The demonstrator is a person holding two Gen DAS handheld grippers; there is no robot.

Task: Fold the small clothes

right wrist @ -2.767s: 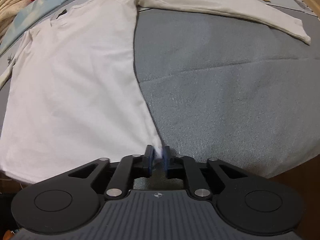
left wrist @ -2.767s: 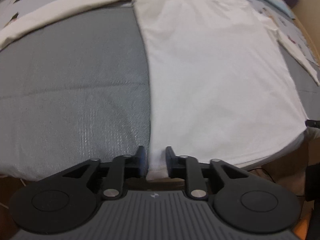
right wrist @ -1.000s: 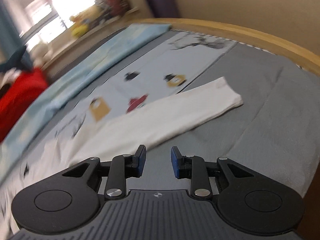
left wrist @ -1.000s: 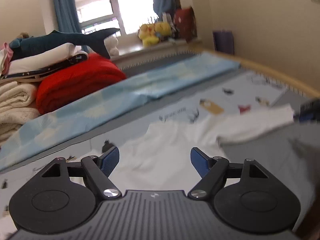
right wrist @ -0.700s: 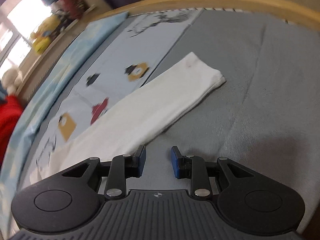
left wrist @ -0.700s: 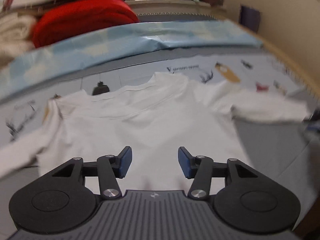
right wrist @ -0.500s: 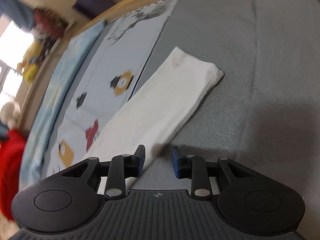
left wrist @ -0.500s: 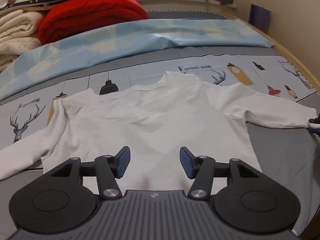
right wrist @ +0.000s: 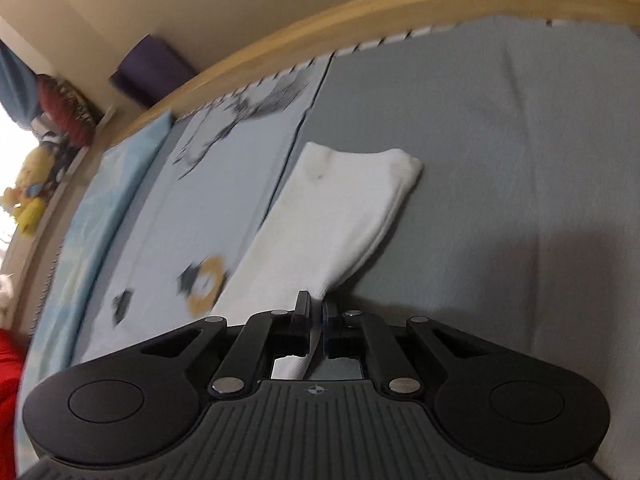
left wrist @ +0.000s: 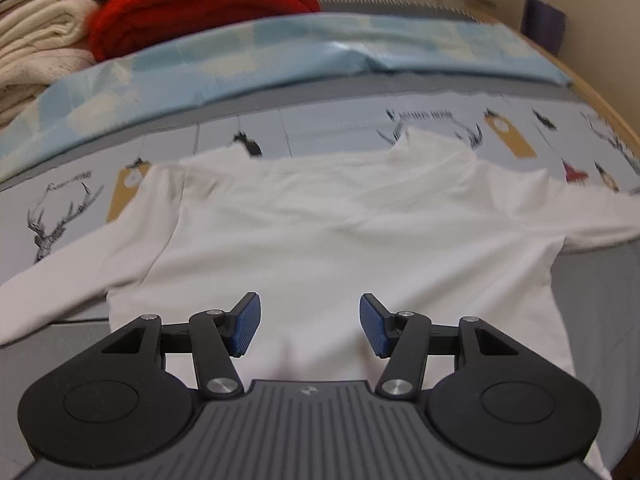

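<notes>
A white long-sleeved shirt (left wrist: 340, 240) lies flat on the bed, collar away from me, sleeves spread left and right. My left gripper (left wrist: 308, 326) is open and empty, hovering over the shirt's lower body. In the right wrist view the shirt's right sleeve (right wrist: 340, 216) lies across the grey bedding with its cuff at the far end. My right gripper (right wrist: 316, 320) is shut on the near edge of that sleeve, a short way back from the cuff.
Folded red (left wrist: 200, 4) and cream blankets (left wrist: 36, 48) are stacked at the head of the bed behind a pale blue sheet (left wrist: 280, 56). A wooden bed rail (right wrist: 360, 16) curves along the right side. Grey bedding (right wrist: 520, 160) spreads beyond the sleeve.
Both grippers left the shirt's hem and rose. The left one opened and now hovers over the shirt's body. The right one moved to the right sleeve and closed on its edge.
</notes>
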